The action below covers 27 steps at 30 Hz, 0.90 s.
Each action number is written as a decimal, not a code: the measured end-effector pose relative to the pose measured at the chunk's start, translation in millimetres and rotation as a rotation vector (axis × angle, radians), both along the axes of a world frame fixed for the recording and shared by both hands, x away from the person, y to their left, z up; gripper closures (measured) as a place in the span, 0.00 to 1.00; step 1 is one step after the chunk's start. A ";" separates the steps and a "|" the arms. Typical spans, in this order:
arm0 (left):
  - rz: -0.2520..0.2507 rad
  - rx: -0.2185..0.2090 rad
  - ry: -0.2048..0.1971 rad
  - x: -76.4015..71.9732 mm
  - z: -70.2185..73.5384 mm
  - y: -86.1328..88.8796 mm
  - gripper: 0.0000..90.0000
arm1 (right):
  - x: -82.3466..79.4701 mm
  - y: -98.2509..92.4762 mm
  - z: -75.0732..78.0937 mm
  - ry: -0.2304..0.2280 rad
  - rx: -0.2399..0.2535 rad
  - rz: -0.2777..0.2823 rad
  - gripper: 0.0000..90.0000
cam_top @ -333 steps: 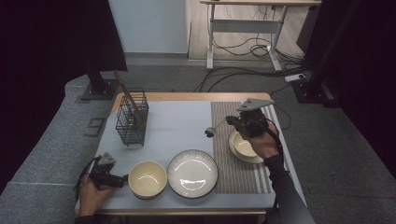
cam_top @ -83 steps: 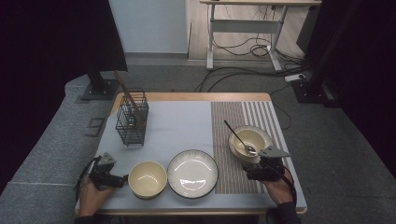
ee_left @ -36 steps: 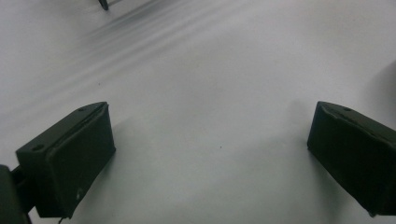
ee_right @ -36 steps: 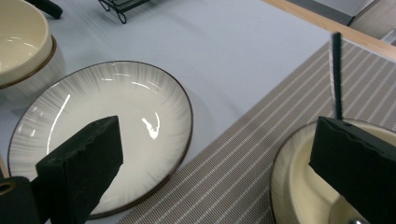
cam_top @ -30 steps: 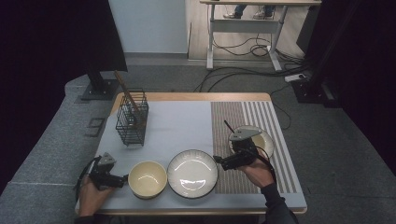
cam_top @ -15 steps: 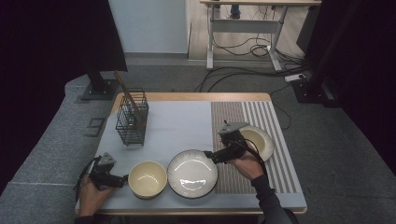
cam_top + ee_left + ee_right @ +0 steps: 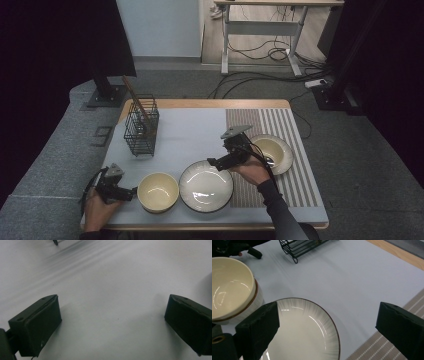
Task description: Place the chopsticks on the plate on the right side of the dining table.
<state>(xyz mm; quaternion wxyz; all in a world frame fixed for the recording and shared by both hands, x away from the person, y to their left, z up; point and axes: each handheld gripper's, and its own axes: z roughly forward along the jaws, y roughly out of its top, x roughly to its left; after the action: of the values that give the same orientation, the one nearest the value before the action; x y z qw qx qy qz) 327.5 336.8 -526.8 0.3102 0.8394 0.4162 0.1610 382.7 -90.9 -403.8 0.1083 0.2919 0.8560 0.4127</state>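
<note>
High view first: the right tool (image 7: 214,162) has swung over from the cream bowl with the dark-handled spoon (image 7: 270,152) on the striped mat and now sits at the rim of the wide white ribbed plate (image 7: 206,186), so the plate looks like the next pick. The left tool (image 7: 131,191) stays parked beside the small cream bowl (image 7: 158,191). Count: two bowls, one plate, one black wire basket (image 7: 141,131).

Left gripper view: jaws wide apart over bare table (image 7: 112,285), nothing between them.

Right gripper view: jaws spread, empty, with the plate (image 7: 307,335) below and the small bowl (image 7: 232,287) left of it. Whether a jaw touches the rim, I can't tell.
</note>
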 end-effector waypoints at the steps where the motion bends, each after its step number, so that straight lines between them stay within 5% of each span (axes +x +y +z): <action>1: 0.000 0.000 0.000 0.0 0.0 0.0 0.01 | 1.0 2.4 0.3 -0.002 0.001 0.007 0.04; 27: 0.000 0.000 0.001 0.2 0.0 0.1 0.00 | 29.1 68.0 11.4 -0.012 0.000 0.067 0.16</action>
<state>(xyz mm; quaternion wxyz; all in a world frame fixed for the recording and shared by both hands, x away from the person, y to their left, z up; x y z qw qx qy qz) 327.6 336.9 -526.8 0.3101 0.8395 0.4164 0.1603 411.8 -22.9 -392.4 0.0997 0.2604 0.8648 0.4177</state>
